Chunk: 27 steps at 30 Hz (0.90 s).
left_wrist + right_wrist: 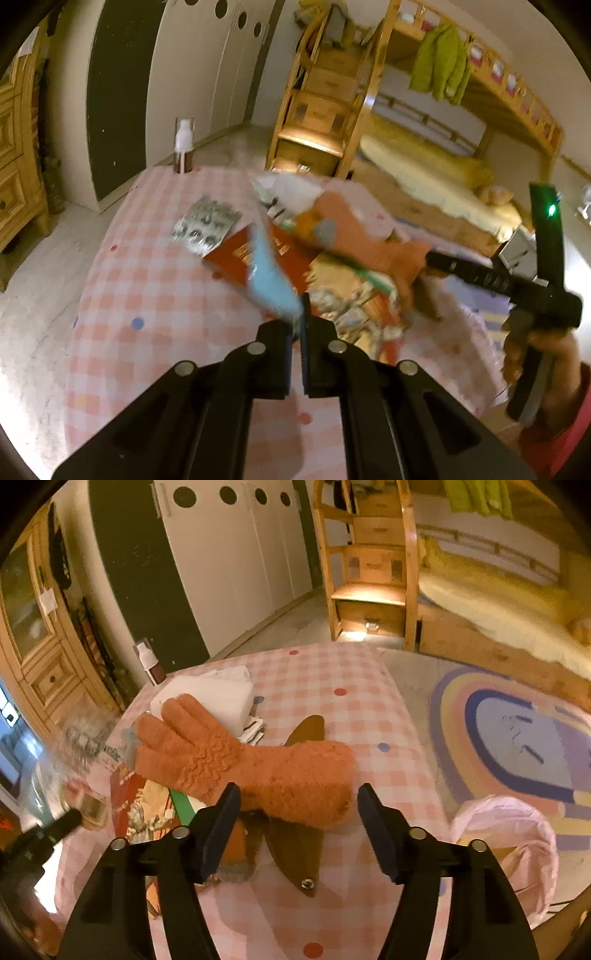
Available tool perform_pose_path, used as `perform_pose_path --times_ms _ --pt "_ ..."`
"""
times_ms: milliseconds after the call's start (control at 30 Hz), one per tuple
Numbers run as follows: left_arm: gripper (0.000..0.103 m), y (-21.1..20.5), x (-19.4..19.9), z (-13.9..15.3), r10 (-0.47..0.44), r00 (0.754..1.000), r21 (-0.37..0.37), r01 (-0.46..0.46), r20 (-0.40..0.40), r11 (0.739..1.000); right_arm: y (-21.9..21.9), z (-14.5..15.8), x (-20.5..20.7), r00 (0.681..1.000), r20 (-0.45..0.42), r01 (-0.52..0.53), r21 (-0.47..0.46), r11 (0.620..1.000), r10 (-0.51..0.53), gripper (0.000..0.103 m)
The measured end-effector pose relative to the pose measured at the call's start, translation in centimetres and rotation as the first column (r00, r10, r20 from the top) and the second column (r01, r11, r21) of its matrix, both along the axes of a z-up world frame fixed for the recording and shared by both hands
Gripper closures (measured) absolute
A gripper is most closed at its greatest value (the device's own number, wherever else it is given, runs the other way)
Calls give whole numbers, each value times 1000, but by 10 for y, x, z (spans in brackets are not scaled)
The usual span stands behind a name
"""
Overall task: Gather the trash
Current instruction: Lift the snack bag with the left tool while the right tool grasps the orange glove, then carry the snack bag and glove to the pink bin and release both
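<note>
Your left gripper (298,325) is clamped tight on the edge of a light blue wrapper (271,273), which hangs blurred above the checked tablecloth (147,288). Your right gripper (299,808) stands wide, its pads on either side of the cuff of the orange glove (236,760) without pressing on it. The rest of the litter lies in a heap on the table: a foil blister pack (207,227), a red packet (240,258) and white tissue (218,694). The pink-lined bin (509,845) waits on the floor just off the table's right edge. The hold on the wrapper looks thin, only a corner, so a quick swing toward the bin could probably shake it loose onto the floor. The glove is likely no rubbish at all; if you shut the right jaws here you may carry it off by mistake, and dragging it could scatter the packets beneath it. The brown spray bottle (183,147) at the far edge could tip if the cloth gets tugged. Only the right wrist view shows the bin and the rainbow rug (517,738). Only the left wrist view shows the wrapper in the grip, the blister pack clearly, and your right hand (535,354) on its handle.
</note>
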<state>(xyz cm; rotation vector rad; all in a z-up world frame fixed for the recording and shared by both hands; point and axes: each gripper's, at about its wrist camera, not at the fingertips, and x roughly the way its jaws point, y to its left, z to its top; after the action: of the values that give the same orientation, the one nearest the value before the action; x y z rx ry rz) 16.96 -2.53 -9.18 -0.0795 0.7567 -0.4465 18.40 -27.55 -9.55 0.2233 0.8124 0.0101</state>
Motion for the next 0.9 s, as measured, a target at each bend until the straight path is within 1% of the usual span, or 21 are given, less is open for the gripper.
perform_pose_path --times_ms 100,133,167,200,233,300,333,400,500,567,633,733,800,900 --pt "102 2 -1 0 13 1000 42 -14 25 999 -2 -6 7 1000 -31 2 53 999 -1 35" --pt "102 3 -2 1 17 999 48 -18 31 999 -2 -7 8 999 -41 1 63 998 1 45" --pt "102 4 -3 3 21 999 56 -23 44 998 0 -9 8 999 -49 -5 65 998 8 61" --pt "102 4 -4 4 25 998 66 -28 59 997 2 -8 8 999 -51 -8 53 999 10 98" --pt "102 4 -5 6 28 997 74 -34 71 997 5 -6 5 999 -40 -8 41 999 10 96" --pt "102 4 -13 12 38 993 93 -49 110 994 15 12 -7 998 55 -29 -15 999 29 97" --pt "102 4 -16 15 40 990 99 -54 136 994 21 23 -16 992 117 -32 -49 998 37 97" --pt "102 3 -22 24 35 983 95 -53 183 994 30 39 -30 978 204 -26 -84 996 42 97" --pt "102 0 -32 37 5 972 71 -23 236 997 34 59 -55 949 314 -5 -99 995 36 97" --pt "102 -6 -39 41 -21 965 62 4 263 998 27 71 -72 927 374 17 -80 997 14 97" --pt "102 -15 -45 44 -55 958 58 40 281 997 17 80 -86 911 413 46 -69 997 -14 97" --pt "102 -36 -50 46 -110 953 60 98 281 993 -4 91 -108 885 460 104 -47 993 -71 97" --pt "102 -54 -53 45 -155 948 66 142 277 988 -22 95 -122 870 479 153 -35 988 -117 97" --pt "102 -86 -60 45 -236 932 86 220 276 972 -46 97 -135 860 478 224 -39 974 -179 97"
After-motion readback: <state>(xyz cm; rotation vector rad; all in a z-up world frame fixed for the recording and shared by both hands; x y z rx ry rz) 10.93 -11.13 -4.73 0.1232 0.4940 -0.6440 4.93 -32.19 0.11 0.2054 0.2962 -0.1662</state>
